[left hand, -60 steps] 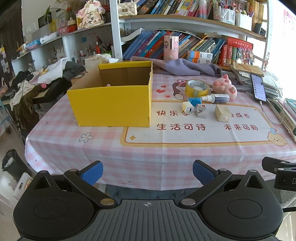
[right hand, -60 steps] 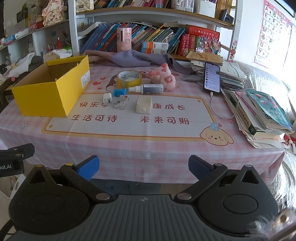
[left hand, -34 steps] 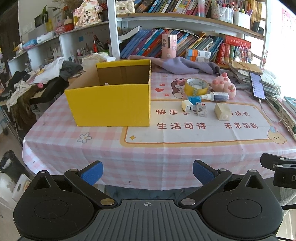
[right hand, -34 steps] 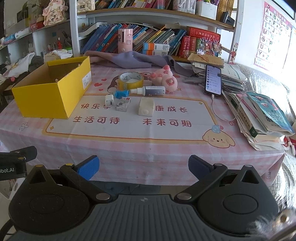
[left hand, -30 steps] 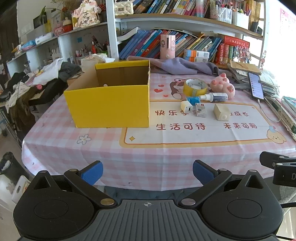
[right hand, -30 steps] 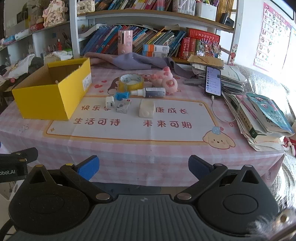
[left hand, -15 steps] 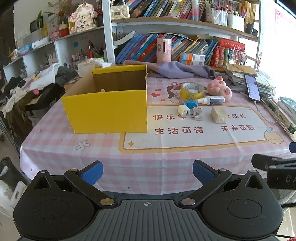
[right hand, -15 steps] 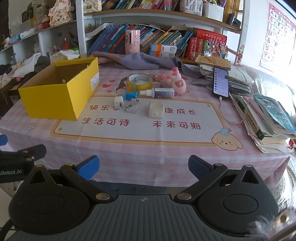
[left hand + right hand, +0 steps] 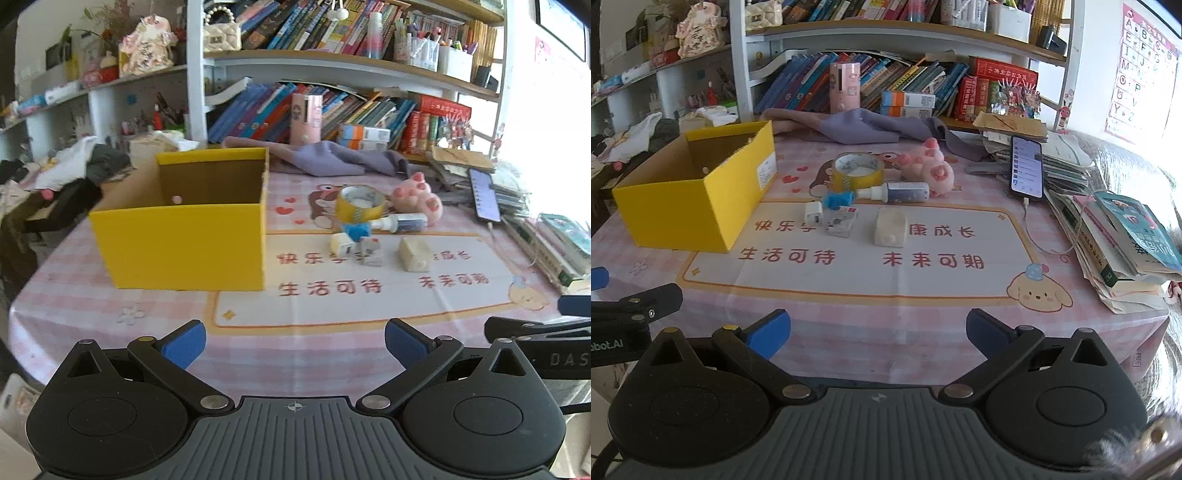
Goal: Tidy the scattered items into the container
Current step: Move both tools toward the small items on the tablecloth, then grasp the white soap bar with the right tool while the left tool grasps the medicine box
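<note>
An open yellow box [image 9: 181, 236] [image 9: 690, 199] stands on the table's left. To its right lie a yellow tape roll [image 9: 360, 203] [image 9: 857, 171], a pink plush pig [image 9: 419, 195] [image 9: 929, 170], a small bottle [image 9: 400, 223] [image 9: 899, 192], a blue clip [image 9: 356, 230] [image 9: 838, 200], a white charger [image 9: 341, 244] [image 9: 813, 214], a small patterned box [image 9: 370, 251] [image 9: 842, 221] and a cream block [image 9: 413, 254] [image 9: 890, 227]. My left gripper [image 9: 293, 341] and right gripper [image 9: 877, 332] are open and empty, above the table's front edge.
A phone [image 9: 1027, 168] on a cable and a pile of books [image 9: 1123, 243] lie at the table's right. A purple cloth [image 9: 864, 127] lies at the back, under bookshelves [image 9: 886, 33]. Clothes [image 9: 62, 173] are heaped left of the table.
Both grippers have risen and moved forward toward the table, so the box and items look nearer and are seen from higher. Nothing on the table has moved.
</note>
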`<state>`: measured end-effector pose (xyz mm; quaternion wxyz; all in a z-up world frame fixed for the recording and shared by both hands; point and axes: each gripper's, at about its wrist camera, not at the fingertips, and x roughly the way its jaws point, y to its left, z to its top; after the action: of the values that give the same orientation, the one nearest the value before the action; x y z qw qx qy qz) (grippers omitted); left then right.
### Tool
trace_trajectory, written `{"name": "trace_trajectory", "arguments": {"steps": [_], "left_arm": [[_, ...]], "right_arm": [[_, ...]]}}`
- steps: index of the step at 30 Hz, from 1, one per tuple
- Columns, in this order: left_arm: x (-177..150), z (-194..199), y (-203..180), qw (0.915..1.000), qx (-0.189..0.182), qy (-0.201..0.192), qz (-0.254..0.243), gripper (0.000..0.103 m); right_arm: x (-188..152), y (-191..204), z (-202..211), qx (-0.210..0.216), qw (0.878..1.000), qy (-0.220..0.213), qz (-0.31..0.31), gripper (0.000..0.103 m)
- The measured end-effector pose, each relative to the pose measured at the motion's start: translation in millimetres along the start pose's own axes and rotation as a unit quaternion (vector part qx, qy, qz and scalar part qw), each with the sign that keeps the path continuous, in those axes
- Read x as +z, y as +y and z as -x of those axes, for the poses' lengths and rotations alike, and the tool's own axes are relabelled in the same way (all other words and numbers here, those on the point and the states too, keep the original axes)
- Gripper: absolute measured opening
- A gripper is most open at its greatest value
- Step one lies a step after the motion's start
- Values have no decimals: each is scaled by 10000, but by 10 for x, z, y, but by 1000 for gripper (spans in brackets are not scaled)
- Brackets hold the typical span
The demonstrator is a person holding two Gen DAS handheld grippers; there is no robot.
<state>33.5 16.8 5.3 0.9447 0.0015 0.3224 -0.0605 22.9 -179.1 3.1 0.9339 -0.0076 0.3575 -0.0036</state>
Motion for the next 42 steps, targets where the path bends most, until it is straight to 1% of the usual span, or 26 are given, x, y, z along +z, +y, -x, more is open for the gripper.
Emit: {"name": "trace_trajectory", "arguments": {"steps": [4,8,12,16,23,38,42], "left_arm": [[56,-145,-129,9994,-294,130,-120,103],[95,-290,-251,9985,-390,272,-260,103],[131,-418,-313,9982,-479,320,-194,103],[169,-537,-387,9980,-448,393,-193,103],[246,-703,-503,9981,-356,450,-228,103],[477,-1142,-750,9968,-177,713,-304,102],[520,-1275,-793,9962,-94,802,-331,96]], "right_arm": [[45,-95,-100,-66,10000,26,-45,102],[98,-196,-222,-99,9999,87,-82,100],[145,-282,-344,-96,9998,147,-55,94],[207,-362,-485,-50,9997,228,-22,90],[334,-456,-681,137,9994,297,77,89],[649,-720,-1118,302,9984,443,154,89],[755,-762,-1308,417,9976,514,227,89]]}}
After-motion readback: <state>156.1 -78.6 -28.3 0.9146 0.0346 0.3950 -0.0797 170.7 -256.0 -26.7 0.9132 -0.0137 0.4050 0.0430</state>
